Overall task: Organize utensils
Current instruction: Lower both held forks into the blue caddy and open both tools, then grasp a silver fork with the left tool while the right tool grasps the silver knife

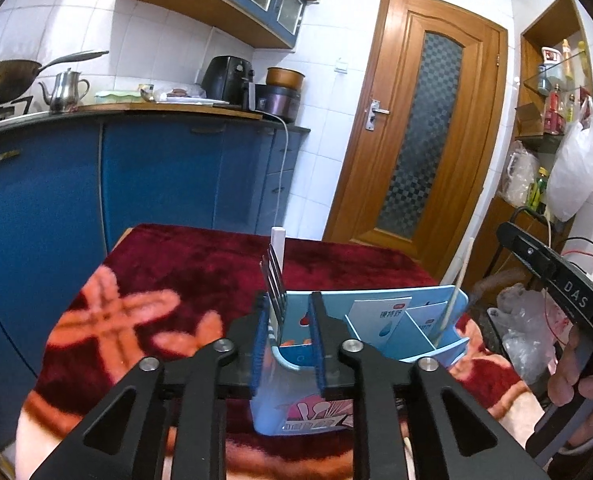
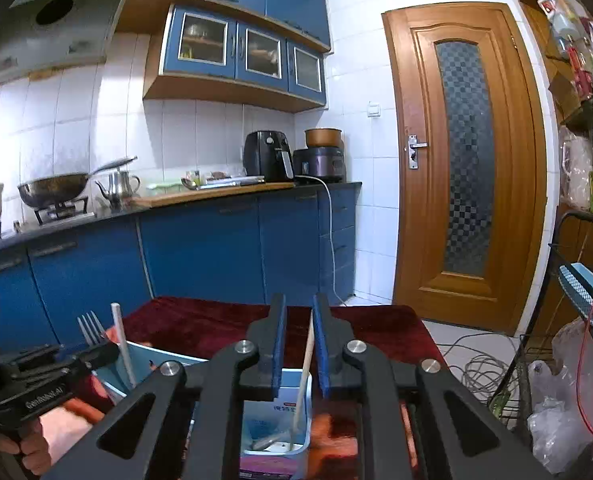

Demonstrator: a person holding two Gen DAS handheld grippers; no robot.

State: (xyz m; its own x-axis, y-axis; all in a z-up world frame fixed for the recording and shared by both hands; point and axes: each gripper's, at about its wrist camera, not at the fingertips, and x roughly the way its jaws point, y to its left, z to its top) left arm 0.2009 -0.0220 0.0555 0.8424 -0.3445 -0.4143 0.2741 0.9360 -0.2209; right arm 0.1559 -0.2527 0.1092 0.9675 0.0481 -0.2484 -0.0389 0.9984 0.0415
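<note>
Our left tool (image 1: 287, 322) straddles the light box (image 1: 396, 336) wall; our right tool (image 2: 298, 344), jaws apart, surrounds a slim, stiff chopstick (image 2: 305, 364) at twelve o'clock.

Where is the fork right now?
The fork stands tines-up in the blue organizer, at its left end beside a white stick, between the left tool's fingers.

Left black two-finger gripper with blue pads (image 1: 287, 340) held level, jaws apart on both sides of a box corner, not pressing. Right black two-finger gripper with blue pads (image 2: 299, 346) also parted, one thin stick standing loose between the fingers.
</note>
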